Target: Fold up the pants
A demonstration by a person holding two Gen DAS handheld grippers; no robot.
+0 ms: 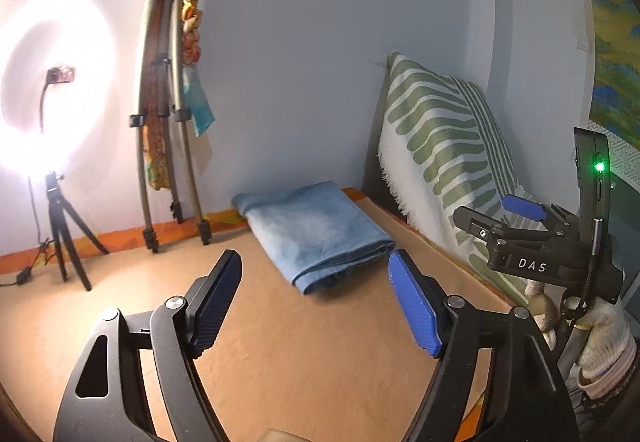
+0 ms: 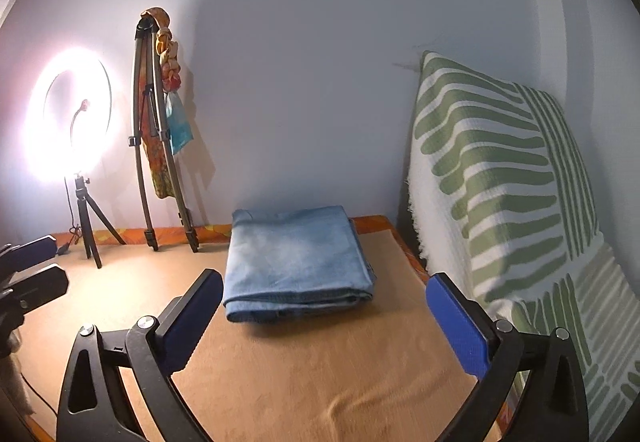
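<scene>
1. From my left wrist view, the pants [image 1: 314, 232] lie folded into a thick blue denim bundle on the tan surface [image 1: 304, 354], at about 12 o'clock from my left gripper [image 1: 316, 300] and just beyond its tips.
2. My left gripper's fingers [image 1: 414, 306] are spread wide and hold nothing; the right-hand blue pad sits close to the bundle's near corner, and I cannot tell whether it touches.
3. My right gripper [image 2: 326, 316] also has its fingers [image 2: 458, 324] wide apart and empty, with the pants [image 2: 296, 262] at 12 o'clock, apart from both pads.
4. In the left wrist view, my right gripper [image 1: 516, 215] shows at 3 o'clock, held in a gloved hand [image 1: 600, 342].
5. A green-and-white striped blanket [image 2: 500, 177] drapes at 2 o'clock beside the surface.
6. A lit ring light [image 2: 68, 121] on a small tripod stands at 10 o'clock, with a folded tripod [image 2: 154, 137] hung with patterned cloth leaning on the wall just beside it.
</scene>
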